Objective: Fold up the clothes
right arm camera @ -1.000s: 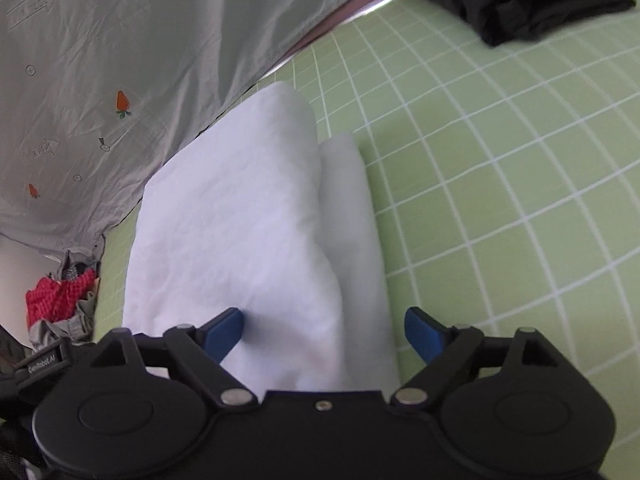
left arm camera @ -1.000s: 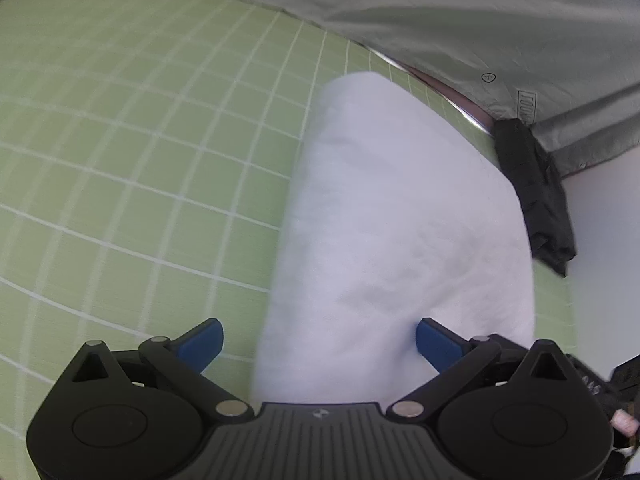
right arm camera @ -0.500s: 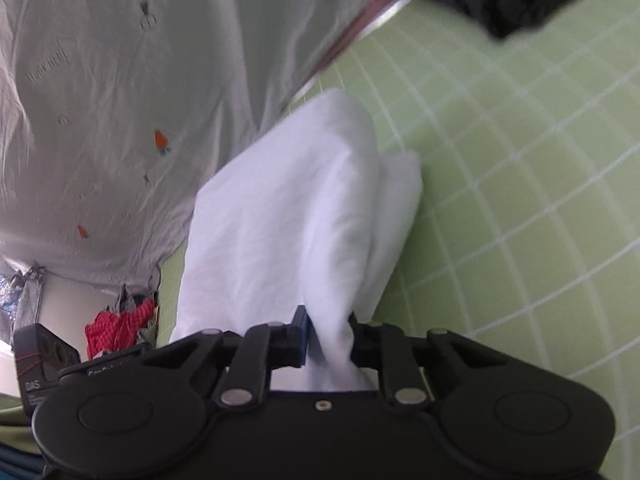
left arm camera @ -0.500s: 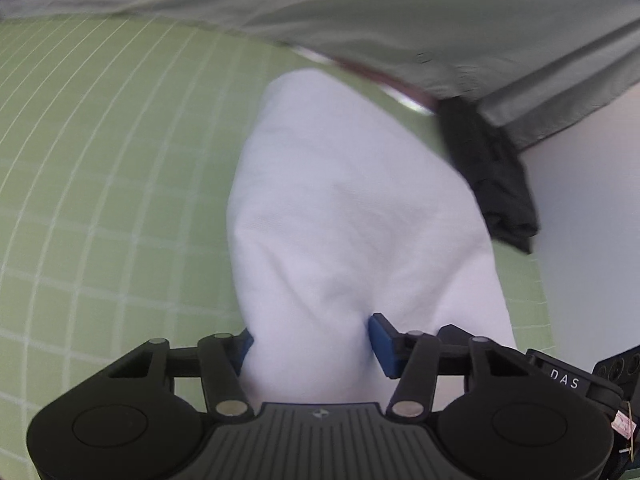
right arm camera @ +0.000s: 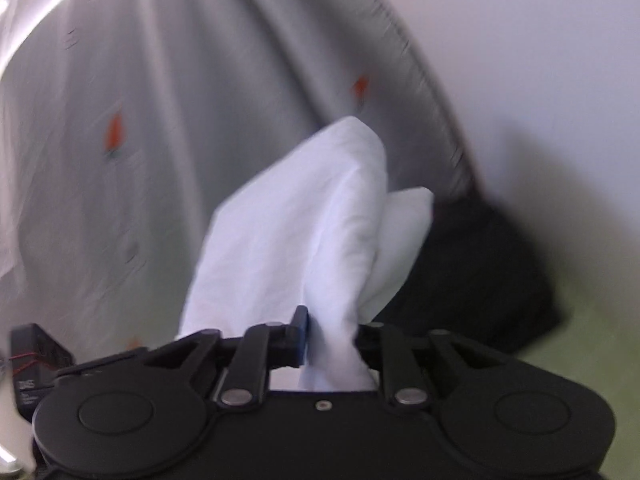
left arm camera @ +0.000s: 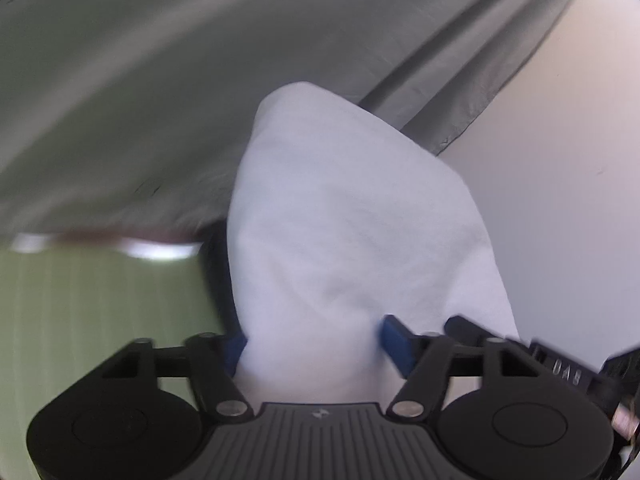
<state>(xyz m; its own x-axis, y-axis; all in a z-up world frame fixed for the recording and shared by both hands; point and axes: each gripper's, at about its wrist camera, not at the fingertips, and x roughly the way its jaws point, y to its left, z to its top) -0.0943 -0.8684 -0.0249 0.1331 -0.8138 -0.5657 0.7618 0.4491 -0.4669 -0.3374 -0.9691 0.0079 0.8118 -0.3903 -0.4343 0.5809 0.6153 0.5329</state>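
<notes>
White folded garment (left arm camera: 352,232) hangs lifted betw both grippers: left gripper (left arm camera: 316,344) and right gripper (right arm camera: 332,336) jaws opening, cloth bunched in each. Carry it level toward black clothes (right arm camera: 480,280), w/o letting layers slip.

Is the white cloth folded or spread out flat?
Folded: the white cloth shows doubled layers, gathered between both grippers, whose jaws are opening.

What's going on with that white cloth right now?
Left hand-held gripper and right hand-held gripper both pinching the folded white cloth, jaws easing open. Cloth lifted. Black garment lies beyond it.
</notes>
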